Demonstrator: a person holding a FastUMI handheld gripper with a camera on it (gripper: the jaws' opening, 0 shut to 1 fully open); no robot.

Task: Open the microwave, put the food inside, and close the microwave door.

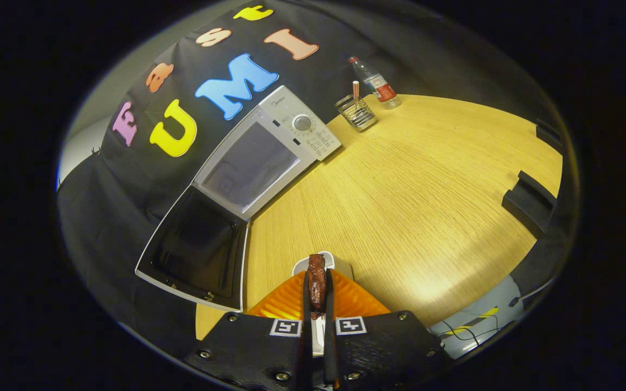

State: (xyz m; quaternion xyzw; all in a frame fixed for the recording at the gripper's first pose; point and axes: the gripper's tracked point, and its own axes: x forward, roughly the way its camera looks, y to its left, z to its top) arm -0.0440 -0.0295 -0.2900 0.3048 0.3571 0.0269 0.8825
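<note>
While the gripper [317, 296] is closed on a dark, glossy piece of food [317, 282], pinched between both fingers, a white dish [340, 264] is seen just beyond them. The food is judged light and soft, possibly slippery, so a grip across its middle seems best. Beneath, a pale wood-grain table [427, 190] is spread. Further off, the white microwave [269, 157] is set with its door [196, 252] swung open, the cavity behind its grey opening awaiting the food. Beyond it stand a wire holder [356, 113] and a plastic bottle [375, 82].
</note>
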